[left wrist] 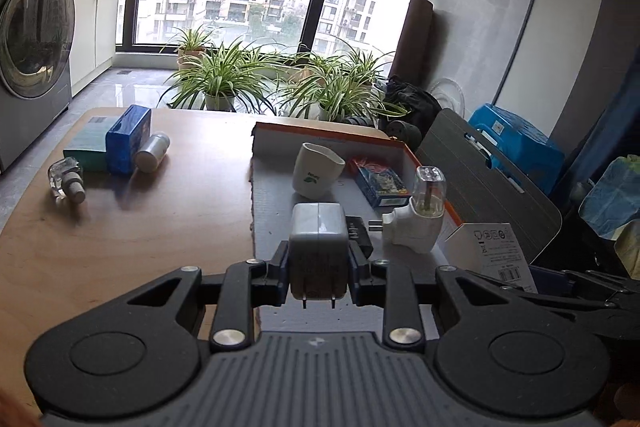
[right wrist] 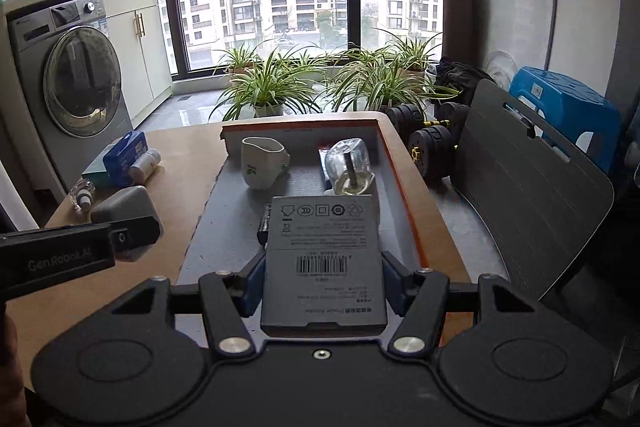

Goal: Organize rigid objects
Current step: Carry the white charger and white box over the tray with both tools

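**Two loads in the air over the tray**

Carrying one item per hand, the person holds both loads above the shallow orange-rimmed tray (left wrist: 432, 169) that fills the right half of the counter (left wrist: 160, 227). The left gripper (left wrist: 319, 261) has its fingers pinching a white charger (left wrist: 318, 231), prongs pointing back toward the camera. The right gripper (right wrist: 322, 287) has its fingers pressed on the sides of a flat grey adapter box (right wrist: 324, 259), label up.

Already in the tray are a white cup (left wrist: 316, 171), a blue card box (left wrist: 380, 183), a black oblong (left wrist: 360, 233) and a plug-in diffuser with a clear bottle (left wrist: 416, 219). Near the counter's far left corner, still outside the tray, are a blue pack (left wrist: 128, 139), a silver-capped bottle (left wrist: 152, 151) and a small glass bottle (left wrist: 66, 179).

Risks, as I judge them: free tray floor is scarce, so a box set down carelessly could topple the upright diffuser or nudge the cup. The charger's smooth sides could let it slip or twist. With both grippers close together, one could knock the other.
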Tool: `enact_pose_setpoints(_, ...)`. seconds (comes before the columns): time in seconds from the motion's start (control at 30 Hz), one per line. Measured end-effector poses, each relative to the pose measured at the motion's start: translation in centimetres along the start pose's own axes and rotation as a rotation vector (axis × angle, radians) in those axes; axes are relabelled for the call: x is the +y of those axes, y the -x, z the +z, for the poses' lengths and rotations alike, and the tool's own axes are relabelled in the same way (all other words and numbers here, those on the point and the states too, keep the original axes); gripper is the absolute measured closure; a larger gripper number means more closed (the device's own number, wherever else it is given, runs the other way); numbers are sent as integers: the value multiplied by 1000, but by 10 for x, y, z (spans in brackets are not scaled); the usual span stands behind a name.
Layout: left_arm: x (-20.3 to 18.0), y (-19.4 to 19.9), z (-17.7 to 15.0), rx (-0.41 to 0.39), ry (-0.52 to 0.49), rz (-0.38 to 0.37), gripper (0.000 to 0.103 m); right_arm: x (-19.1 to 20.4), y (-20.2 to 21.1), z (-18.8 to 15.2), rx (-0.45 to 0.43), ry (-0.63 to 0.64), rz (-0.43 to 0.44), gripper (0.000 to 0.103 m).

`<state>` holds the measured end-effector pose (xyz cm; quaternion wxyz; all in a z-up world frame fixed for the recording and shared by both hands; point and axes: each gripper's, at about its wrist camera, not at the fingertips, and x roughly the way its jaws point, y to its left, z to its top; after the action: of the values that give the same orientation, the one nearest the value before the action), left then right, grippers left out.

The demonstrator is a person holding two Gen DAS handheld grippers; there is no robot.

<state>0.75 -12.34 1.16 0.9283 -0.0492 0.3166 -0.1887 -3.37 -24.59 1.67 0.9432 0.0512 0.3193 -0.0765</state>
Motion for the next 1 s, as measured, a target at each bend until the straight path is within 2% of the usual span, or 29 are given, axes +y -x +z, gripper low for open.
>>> enact_pose_setpoints(0.3, -30, -13, 0, 18, -44, -11, 74, -36, -3, -1, -5, -64, -18, 32)
enact_pose_setpoints(0.97, -33, -14, 4, 25, -44, 26, 75, -28, -7, 4, 0, -26, 17, 32)
enact_pose_setpoints(1.0, -34, -13, 4, 21, -46, 26, 81, -28, -7, 4, 0, -26, 17, 32)
